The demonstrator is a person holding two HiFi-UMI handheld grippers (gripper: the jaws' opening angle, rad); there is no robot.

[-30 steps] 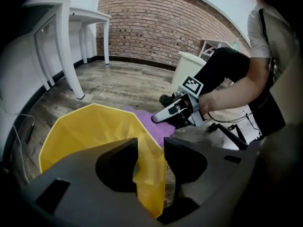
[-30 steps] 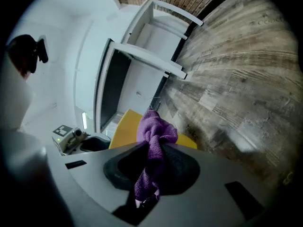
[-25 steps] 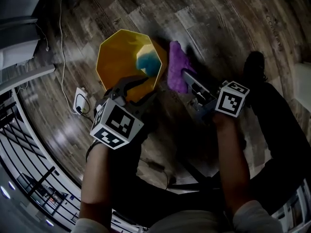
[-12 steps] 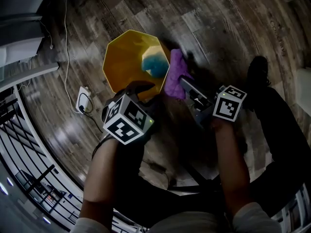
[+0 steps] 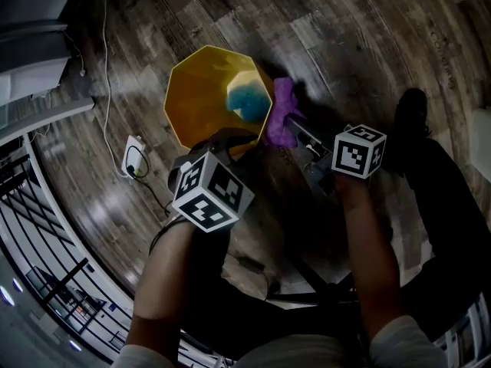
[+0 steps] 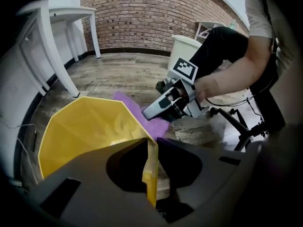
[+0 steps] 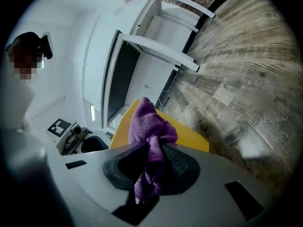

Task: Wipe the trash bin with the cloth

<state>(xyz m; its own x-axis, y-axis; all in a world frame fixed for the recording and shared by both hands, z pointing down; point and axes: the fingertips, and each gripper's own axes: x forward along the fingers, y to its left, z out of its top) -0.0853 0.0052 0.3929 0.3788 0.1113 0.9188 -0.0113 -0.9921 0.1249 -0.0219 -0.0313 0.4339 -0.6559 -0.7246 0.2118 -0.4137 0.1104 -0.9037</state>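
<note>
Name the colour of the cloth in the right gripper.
The cloth is purple, clearest in the right gripper view.

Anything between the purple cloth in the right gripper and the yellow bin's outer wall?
Nothing visible. The cloth, pinched in the right gripper, is right beside the trash bin's outer wall; contact unclear. The left gripper, its jaws just closing on the near rim, is clear of that side.

Dim and murky from the head view, brightest on the yellow trash bin (image 5: 196,98), with pale glare on the wooden floor (image 5: 96,217) at lower left. Far brighter and evenly lit in both gripper views. Strongly bowed at the edges, black in the corners, soft up close.
</note>
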